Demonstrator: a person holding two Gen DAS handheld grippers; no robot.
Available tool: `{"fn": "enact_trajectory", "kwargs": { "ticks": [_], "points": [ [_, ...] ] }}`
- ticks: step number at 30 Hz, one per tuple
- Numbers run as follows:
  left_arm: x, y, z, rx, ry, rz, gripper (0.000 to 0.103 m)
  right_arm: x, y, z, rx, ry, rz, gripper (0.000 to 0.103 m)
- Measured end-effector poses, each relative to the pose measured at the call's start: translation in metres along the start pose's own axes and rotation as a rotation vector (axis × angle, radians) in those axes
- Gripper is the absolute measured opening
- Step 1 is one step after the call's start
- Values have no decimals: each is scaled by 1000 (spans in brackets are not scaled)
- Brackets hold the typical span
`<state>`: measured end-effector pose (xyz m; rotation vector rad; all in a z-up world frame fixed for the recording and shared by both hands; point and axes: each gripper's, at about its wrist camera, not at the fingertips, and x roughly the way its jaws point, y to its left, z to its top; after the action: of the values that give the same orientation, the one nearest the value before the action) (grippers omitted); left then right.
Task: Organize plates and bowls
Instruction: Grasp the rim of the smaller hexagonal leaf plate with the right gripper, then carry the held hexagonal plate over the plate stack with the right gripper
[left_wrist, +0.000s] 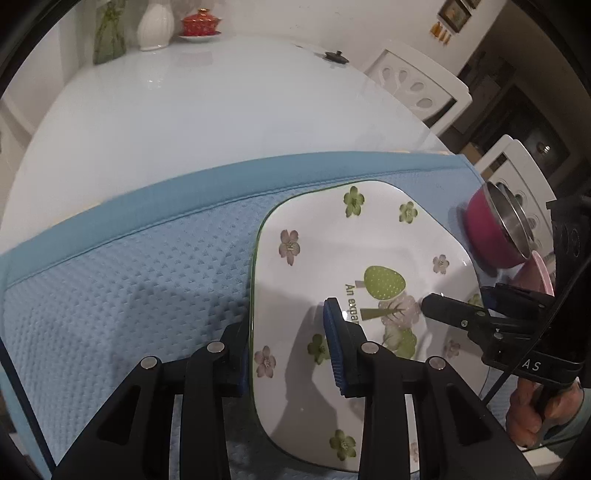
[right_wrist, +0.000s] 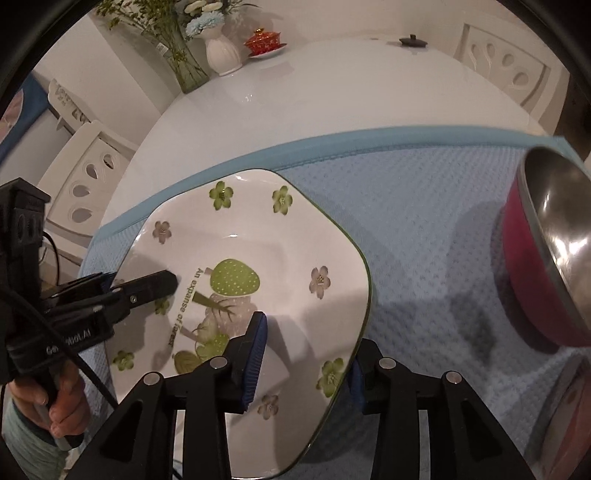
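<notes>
left tool (left_wrist: 291, 354) astride glossy rounded-square floral plate (left_wrist: 332, 251), waffle-textured blue mat (left_wrist: 129, 277)

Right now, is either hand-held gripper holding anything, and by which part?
The left hand-held gripper clamps the flowered plate by its left rim. The right hand-held gripper straddles the opposite rim; whether it grips cannot be told.
</notes>
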<state>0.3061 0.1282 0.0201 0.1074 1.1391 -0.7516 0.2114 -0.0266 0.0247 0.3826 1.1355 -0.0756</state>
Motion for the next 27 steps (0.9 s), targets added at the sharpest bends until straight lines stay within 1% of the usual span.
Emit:
{"fn": "enact_trajectory", "kwargs": {
  "ticks": [3, 5, 9, 13, 16, 21, 24, 27],
  "points": [
    [-6, -3, -3, -2, -27, 29, 29, -2, 2, 2, -5, 8, 3, 38],
    [-13, -6, -4, -1, -53, 42, 29, -8, 6, 2, -26, -5, 0, 38],
    [-27, -7, -1, -4, -72, 42, 29, -19, 10, 3, -50, -12, 7, 38],
    [-46, -14, 4, -5, -122, 45, 29, -34, 11, 6, -45, -30, 19, 38],
    [-64, -21, 5, -6, -156, 44, 29, -48, 12, 7, -41, -43, 28, 38],
    [-97, -39, -1, -7, -206, 45, 29, -83, 19, 2, -42, -65, 40, 38],
    [-118, -51, -11, -15, -229, 49, 29, -106, 27, -7, -45, -71, 40, 38],
    [-137, -60, -27, -17, -244, 65, 29, -129, 33, -23, -52, -76, 41, 38]
  ]
}}
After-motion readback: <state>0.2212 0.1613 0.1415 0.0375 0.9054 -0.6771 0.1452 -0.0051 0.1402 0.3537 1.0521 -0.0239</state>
